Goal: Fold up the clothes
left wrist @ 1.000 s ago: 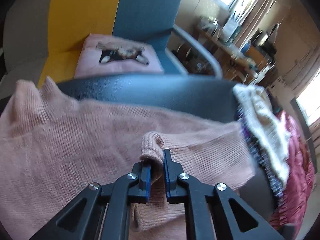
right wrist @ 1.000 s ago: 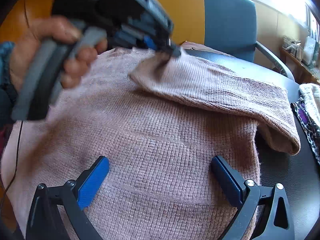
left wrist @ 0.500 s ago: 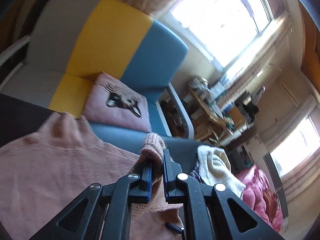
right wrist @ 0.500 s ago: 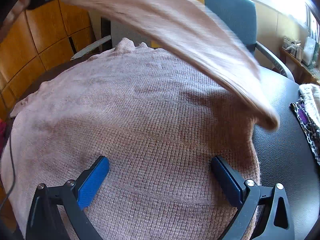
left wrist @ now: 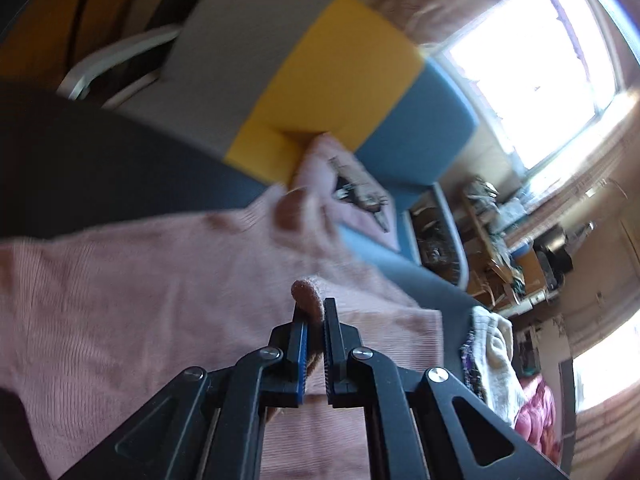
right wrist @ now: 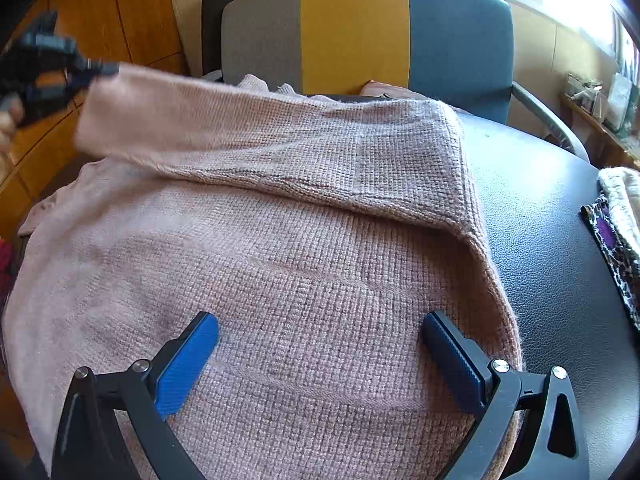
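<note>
A pink knitted sweater [right wrist: 304, 264] is spread over the dark desk [right wrist: 552, 240], its body lying flat and its right-hand sleeve [right wrist: 208, 120] drawn up and across toward the left. The cuff of that sleeve [left wrist: 309, 296] is pinched between the nearly closed jaws of the left gripper [left wrist: 314, 320], which is seen at the far left of the right wrist view [right wrist: 72, 70], raised off the desk with the sleeve stretched behind it. The right gripper [right wrist: 320, 344] is held wide apart just over the lower part of the sweater, with nothing clamped; whether its fingers press on the knit cannot be told.

The step in hand is judged to be the folding of the sleeve across the body. Only the tip of the cuff is caught, so the soft, stretchy knit could be pulled out of the grip if the sleeve is drawn further. Since the body is not visibly pinned, the whole garment could be dragged leftward and the shoulder fold [right wrist: 440, 184] skewed. If the cuff is released while raised, an untidy, bunched landing is likely. A pile of other clothes [right wrist: 620, 216] lies near the right desk edge, apart from the sweater, and a striped chair [right wrist: 360, 36] stands behind.
</note>
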A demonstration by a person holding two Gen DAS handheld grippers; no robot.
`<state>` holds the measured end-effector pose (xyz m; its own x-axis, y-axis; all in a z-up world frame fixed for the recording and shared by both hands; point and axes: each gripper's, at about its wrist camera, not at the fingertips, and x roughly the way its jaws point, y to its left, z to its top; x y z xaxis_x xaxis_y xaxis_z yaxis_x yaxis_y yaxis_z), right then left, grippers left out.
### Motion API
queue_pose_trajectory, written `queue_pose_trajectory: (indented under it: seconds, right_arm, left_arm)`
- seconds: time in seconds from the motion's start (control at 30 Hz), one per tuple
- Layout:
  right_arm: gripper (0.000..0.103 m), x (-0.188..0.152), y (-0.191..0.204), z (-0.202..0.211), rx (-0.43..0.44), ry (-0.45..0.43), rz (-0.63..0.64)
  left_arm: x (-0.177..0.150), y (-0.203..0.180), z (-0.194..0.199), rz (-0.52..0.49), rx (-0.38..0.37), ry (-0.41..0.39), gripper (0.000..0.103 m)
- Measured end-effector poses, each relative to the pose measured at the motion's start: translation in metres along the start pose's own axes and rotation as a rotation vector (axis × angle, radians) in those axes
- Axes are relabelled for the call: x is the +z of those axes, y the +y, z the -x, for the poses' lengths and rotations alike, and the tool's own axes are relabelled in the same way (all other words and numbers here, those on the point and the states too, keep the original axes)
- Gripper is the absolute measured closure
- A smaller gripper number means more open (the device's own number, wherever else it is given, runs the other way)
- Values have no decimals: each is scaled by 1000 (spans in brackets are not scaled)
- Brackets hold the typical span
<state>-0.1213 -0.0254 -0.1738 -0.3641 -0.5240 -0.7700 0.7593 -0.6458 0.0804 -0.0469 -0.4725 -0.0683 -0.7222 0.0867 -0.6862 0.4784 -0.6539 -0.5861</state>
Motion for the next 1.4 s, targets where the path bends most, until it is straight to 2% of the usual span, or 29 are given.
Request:
queue_pose_trajectory:
  seconds: [0.07,0.13,0.23,0.27,0.3,0.4,0.5,0.57,0.6,0.63,0.83,0.9,1.0,1.23,1.3,1.37,1.4]
  right_arm:
    - [0,0,1,0,-3,1,2]
    - [0,1,3,0,-4,2,3]
    - [0,-3,0,4,-4,3,3]
    - [0,-4,1,5,-4,3,3]
    - [0,-4,1,6,-4,3,2]
    - [0,-5,1,7,-2,3,1]
    - [0,-4,0,6,-1,3,1]
    - [0,-3,0,5,1,3,1]
    - [0,-2,0,3,1,4,1]
    - [0,-2,0,2,1,4,1]
    - [0,-3,-2,6,7,3,-1]
    - [0,-4,-2,7,9,2,-3]
    - [0,-3,-1,6,9,3,-3]
    - [0,-1,-1,5,12,9,-4]
    - [0,2,-4,6,33,14,-16]
    - [0,6,-9,10,85,12,-46]
    - [0,10,-15,13,120,4,-85]
  left_arm:
    - [-6,25,-6,60,-2,6,88]
    - [-13,44,-10,103,14,11,70]
    - [-22,73,-18,155,43,28,61]
    - [-26,77,-20,149,60,25,59]
    - [-29,81,-21,144,75,23,53]
    - [-36,85,-31,145,49,44,49]
    - [-41,80,-41,112,68,44,49]
    - [-43,74,-44,80,97,33,56]
    - [-43,71,-45,69,105,35,83]
    - [-44,68,-46,59,114,36,97]
    - [-57,59,-13,49,47,-48,98]
    - [-65,62,-3,48,49,-49,98]
    - [-74,67,-1,37,105,-33,98]
    - [-85,80,-6,93,182,-3,97]
    - [-90,78,1,93,209,-38,97]
    - [-95,74,13,85,214,-94,91]
    - [-94,70,17,77,198,-125,84]
